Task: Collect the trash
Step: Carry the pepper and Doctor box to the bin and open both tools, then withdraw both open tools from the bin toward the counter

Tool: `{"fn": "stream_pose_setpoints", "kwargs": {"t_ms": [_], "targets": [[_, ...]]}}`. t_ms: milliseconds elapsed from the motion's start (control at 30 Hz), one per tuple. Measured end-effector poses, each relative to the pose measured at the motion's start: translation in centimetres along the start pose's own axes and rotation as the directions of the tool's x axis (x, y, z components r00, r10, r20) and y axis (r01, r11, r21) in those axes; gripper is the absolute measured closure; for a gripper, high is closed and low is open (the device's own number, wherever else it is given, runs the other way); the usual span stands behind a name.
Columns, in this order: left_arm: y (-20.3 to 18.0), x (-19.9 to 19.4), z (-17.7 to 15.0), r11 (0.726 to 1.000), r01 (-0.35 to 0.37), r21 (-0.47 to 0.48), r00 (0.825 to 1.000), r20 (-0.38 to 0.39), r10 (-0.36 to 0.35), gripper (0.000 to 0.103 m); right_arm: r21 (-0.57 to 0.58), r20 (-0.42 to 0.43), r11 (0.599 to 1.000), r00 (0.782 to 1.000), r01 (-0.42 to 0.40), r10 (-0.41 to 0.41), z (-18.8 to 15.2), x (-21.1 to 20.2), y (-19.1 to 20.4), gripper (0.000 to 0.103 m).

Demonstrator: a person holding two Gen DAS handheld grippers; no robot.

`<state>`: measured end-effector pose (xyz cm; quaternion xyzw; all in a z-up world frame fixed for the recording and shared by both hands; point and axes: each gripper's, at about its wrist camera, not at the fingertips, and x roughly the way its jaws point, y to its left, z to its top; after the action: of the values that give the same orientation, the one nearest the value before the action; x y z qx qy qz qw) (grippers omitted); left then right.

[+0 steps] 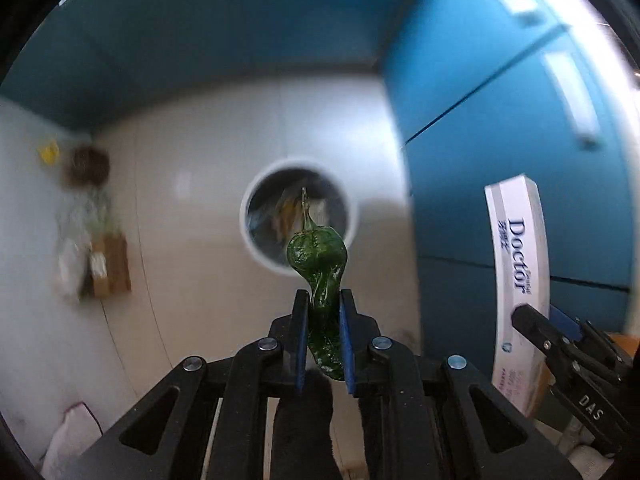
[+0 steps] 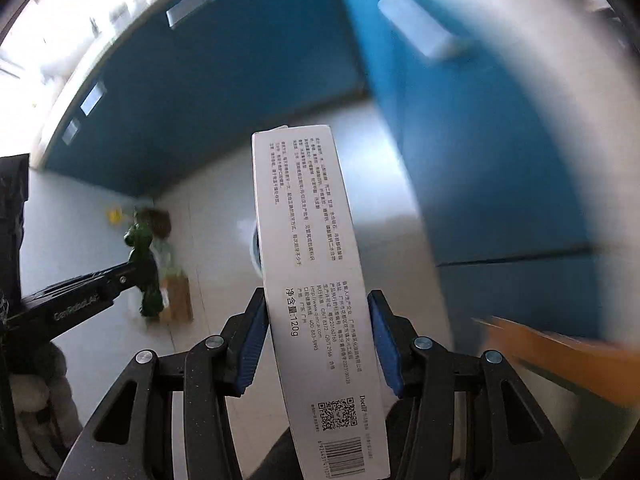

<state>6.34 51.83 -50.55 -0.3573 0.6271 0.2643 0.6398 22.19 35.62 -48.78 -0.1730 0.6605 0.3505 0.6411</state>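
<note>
My left gripper (image 1: 324,296) points down and is shut on a wrinkled green vegetable piece (image 1: 320,264) with a thin stem. Directly below it on the pale floor stands a round white bin (image 1: 256,200) holding some trash. My right gripper (image 2: 316,300) is shut on a long white toothpaste box (image 2: 304,216) printed with small text and a barcode. In the left wrist view the same box (image 1: 520,264) reads "Doctor" at the right, with one right finger (image 1: 528,318) on it. The right wrist view shows the left gripper (image 2: 132,272) and the green piece (image 2: 142,248) at the left.
Blue cabinet fronts (image 1: 500,128) rise at the right and back. In the far left corner are a brown cardboard box (image 1: 114,266), a pale plastic bag (image 1: 72,264), a dark round object (image 1: 88,166) and a yellow scrap (image 1: 49,153). An orange-brown edge (image 2: 560,356) sits low right.
</note>
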Motion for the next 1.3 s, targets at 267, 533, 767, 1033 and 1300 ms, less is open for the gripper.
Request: {"fn": "stream_pose_setpoints", "kwargs": {"t_ms": [267, 533, 767, 1033, 1300], "targets": [[8.0, 22.5, 5.8, 0.993, 0.065, -0.095, 0.966, -0.245, -0.087, 0.092, -0.011, -0.263, 1.000, 0.965, 0.006, -0.009, 3.4, 25.9, 2.6, 0.052], [9.6, 31.9, 7.4, 0.991, 0.095, -0.099, 0.943, -0.311, -0.121, 0.087, -0.070, -0.389, 0.997, 0.919, 0.037, -0.062, 4.7, 39.4, 3.0, 0.051], [11.5, 31.3, 7.9, 0.994, 0.036, -0.100, 0.959, -0.277, -0.063, 0.018, -0.150, -0.387, 0.981, 0.906, 0.122, -0.172, 5.6, 41.4, 4.1, 0.019], [13.8, 26.6, 6.3, 0.986, -0.163, -0.042, 0.982, -0.098, 0.159, 0.004, -0.191, -0.242, 0.950, 0.926, 0.246, -0.288, 6.1, 37.6, 3.8, 0.000], [12.5, 23.4, 4.7, 0.989, -0.135, -0.060, 0.991, 0.004, 0.136, 0.004, -0.190, -0.127, 0.942, 0.945, 0.276, -0.302, 4.1, 34.9, 5.1, 0.000]]}}
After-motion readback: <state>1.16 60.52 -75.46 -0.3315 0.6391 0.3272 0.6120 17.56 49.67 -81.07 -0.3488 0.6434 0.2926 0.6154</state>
